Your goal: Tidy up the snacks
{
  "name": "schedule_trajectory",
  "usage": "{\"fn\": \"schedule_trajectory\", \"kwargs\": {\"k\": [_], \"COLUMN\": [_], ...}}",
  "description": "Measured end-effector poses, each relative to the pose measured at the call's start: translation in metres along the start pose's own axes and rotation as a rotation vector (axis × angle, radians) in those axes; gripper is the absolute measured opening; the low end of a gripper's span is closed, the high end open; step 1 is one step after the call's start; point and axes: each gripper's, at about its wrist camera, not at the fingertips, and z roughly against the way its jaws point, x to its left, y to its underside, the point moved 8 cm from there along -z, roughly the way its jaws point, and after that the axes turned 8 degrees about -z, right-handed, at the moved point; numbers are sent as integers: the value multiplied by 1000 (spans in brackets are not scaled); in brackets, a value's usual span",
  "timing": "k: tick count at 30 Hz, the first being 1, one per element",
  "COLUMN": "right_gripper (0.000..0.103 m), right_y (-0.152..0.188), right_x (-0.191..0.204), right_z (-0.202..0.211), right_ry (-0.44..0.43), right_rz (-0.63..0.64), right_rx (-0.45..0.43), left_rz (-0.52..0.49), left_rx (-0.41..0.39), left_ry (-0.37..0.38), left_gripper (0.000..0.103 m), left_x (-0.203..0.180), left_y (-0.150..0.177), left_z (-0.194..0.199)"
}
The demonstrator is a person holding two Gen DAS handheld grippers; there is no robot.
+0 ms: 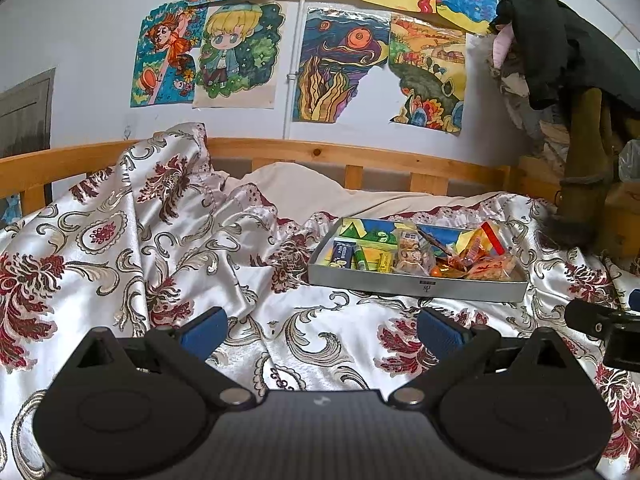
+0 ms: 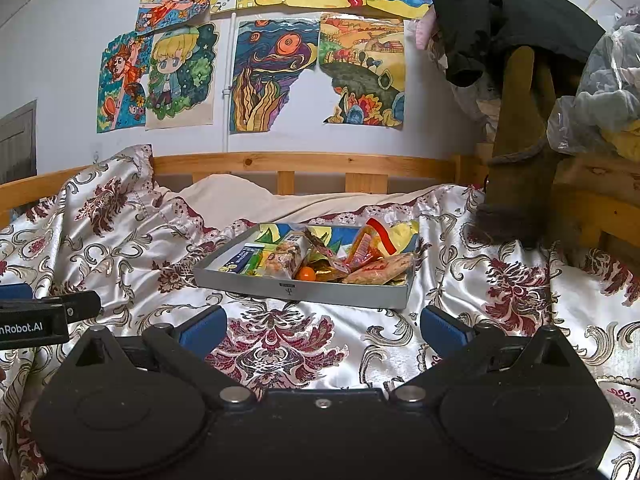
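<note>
A shallow grey snack tray [image 2: 304, 290] is seen lying on a bed covered with a silver-and-maroon floral bedspread [image 2: 500, 280], with a wooden bed rail [image 2: 304, 162] and a wall of children's drawings [image 2: 276, 76] behind it. The tray's long side runs left to right across both views. It is filled with wrapped snacks: boxed items [image 2: 242, 260] at its left end, and a heap of orange and red packets [image 2: 368, 256] and a small orange fruit [image 2: 306, 274] toward its right.

The right hand-held gripper [image 2: 322, 326] is held low over the bedspread with its blue-padded jaws spread wide and nothing between them. From it, the tray is found almost straight ahead, just beyond the jaws. The left hand-held gripper [image 1: 322, 326] is likewise released and empty. From it, the tray [image 1: 416, 284] is seen ahead but off to the right.

The right hand-held gripper is judged to be the better aligned and the nearer. A reach straight forward would probably bring it over the middle of the tray's near wall.
</note>
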Motion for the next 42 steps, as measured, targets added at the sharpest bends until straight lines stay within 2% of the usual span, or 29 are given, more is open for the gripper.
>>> {"fn": "schedule_trajectory", "kwargs": {"k": [23, 32, 38, 42], "right_gripper": [102, 102, 102, 102], "right_y": [0, 0, 1, 3], "right_x": [1, 1, 1, 0], "right_z": [0, 0, -1, -1], "right_ry": [1, 1, 2, 3], "right_rz": [2, 3, 5, 7], "right_rx": [3, 4, 8, 9], "left_rz": [-10, -8, -61, -97], "left_rx": [1, 28, 89, 83], "left_ry": [9, 17, -87, -89], "left_gripper": [103, 103, 103, 103], "left_x": [-1, -1, -1, -5], "left_y": [0, 3, 6, 10], "left_z": [1, -2, -6, -4]}}
